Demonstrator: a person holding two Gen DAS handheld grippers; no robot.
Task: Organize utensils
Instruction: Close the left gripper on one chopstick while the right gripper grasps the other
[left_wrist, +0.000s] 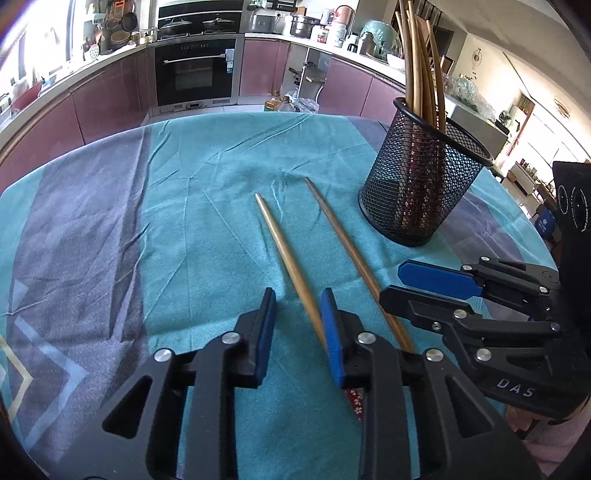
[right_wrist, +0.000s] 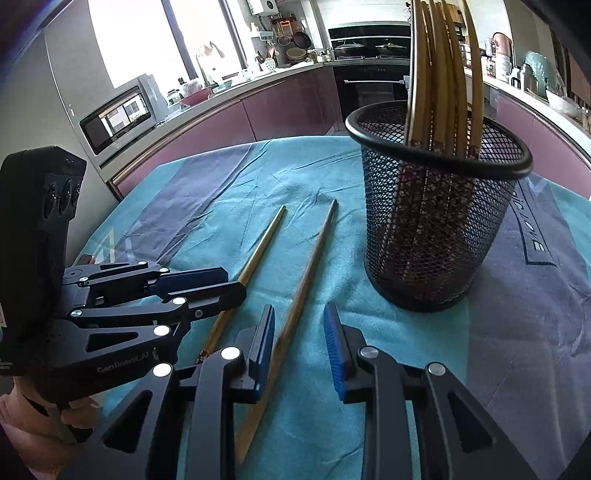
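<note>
Two loose chopsticks lie side by side on the teal cloth (left_wrist: 192, 206) covering the counter, thin tips pointing away toward the kitchen units. The left chopstick (left_wrist: 286, 258) runs back between the pads of the left gripper (left_wrist: 298, 328). Those pads stand a narrow gap apart, the stick lies close against the right-hand pad, and I cannot tell whether they actually press on it. The right chopstick (left_wrist: 347, 251) lies just beside it, passing under the tips of the right gripper (left_wrist: 410, 284), which reaches in from the side.

Seen from the right wrist, the right gripper (right_wrist: 299, 354) has its blue pads slightly parted, and that chopstick (right_wrist: 310, 269) slips in beside the left pad. No pinch is visible there.

Just right of the sticks stands a black mesh holder (right_wrist: 436, 221), upright, with a bundle of chopsticks (right_wrist: 439, 74) leaning inside it. A hand (right_wrist: 55, 417) grips the left tool's handle.
</note>
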